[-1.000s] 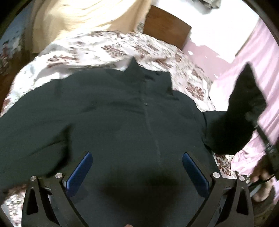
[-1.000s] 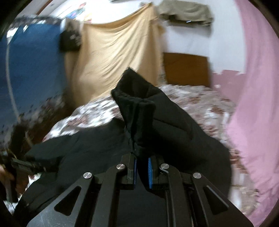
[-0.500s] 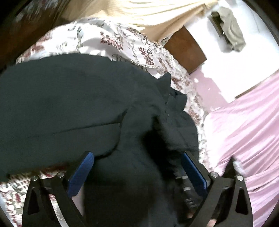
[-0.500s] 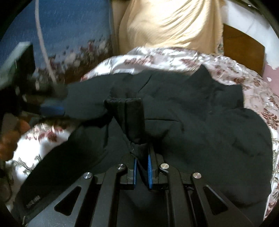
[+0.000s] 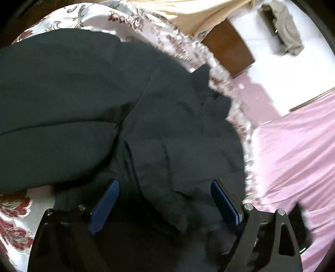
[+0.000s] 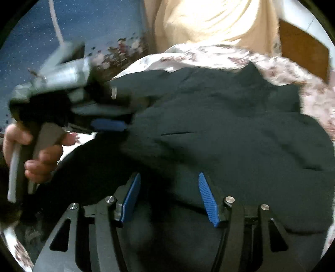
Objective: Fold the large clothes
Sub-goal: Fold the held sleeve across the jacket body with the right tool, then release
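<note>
Right gripper [image 6: 167, 198] opening its jaws low in frame over the dark jacket [image 6: 230, 129], nothing pinched; we judge it soft, thick and floppy, best pinched at a hem or sleeve edge

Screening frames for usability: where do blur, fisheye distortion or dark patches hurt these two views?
Left wrist view: floral bedspread edge smeared, black jacket nearly featureless, corners vignetted. Right wrist view: left gripper and holding hand motion-blurred, cream curtain overexposed.

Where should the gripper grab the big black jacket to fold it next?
Probably the black jacket sleeve spread flat toward the left on the floral bedspread. Take its free lower edge, coming down from above; flat cloth offers only an edge to pinch.
</note>
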Demonstrator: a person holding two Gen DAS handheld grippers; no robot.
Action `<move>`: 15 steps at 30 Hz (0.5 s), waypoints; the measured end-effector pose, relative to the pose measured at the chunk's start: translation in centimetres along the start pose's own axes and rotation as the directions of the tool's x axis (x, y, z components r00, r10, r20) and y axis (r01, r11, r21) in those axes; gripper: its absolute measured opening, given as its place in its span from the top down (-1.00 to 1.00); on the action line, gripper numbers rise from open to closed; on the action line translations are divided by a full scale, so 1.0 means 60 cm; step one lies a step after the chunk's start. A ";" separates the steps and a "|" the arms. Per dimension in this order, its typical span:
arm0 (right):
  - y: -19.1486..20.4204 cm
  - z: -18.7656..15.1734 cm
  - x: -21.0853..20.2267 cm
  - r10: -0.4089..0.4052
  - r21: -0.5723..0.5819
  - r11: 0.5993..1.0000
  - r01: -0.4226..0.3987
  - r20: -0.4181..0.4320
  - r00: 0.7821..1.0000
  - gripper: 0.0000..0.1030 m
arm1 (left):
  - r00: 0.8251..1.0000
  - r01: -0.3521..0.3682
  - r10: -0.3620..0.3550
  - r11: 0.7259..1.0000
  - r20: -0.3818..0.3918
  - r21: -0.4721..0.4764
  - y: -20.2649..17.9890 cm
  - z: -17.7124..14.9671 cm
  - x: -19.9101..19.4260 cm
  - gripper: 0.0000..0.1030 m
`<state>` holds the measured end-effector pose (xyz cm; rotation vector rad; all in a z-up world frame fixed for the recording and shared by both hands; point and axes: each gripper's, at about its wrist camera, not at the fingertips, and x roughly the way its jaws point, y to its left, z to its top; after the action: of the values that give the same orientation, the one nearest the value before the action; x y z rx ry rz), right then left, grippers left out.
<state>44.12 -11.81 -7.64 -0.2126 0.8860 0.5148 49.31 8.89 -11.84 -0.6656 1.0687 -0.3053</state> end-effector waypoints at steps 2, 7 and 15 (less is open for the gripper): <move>-0.054 -0.006 -0.025 -0.085 0.037 0.996 0.085 0.004 0.996 -0.03 | 0.998 -0.060 0.060 0.998 -0.009 0.021 -0.003 -0.001 0.018 -0.70; -0.244 -0.038 -0.040 -0.270 0.255 0.928 0.273 -0.047 0.962 -0.03 | 0.988 -0.151 0.153 0.982 -0.006 0.115 -0.015 -0.012 0.046 -0.70; -0.325 -0.105 0.001 -0.251 0.392 0.880 0.269 -0.098 0.963 -0.03 | 0.953 -0.299 0.300 0.917 0.038 0.263 -0.038 -0.036 0.074 -0.76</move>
<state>49.81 -30.95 -12.25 0.0357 0.9696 0.0688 49.62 4.02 -14.19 -0.2538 1.0912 -0.1787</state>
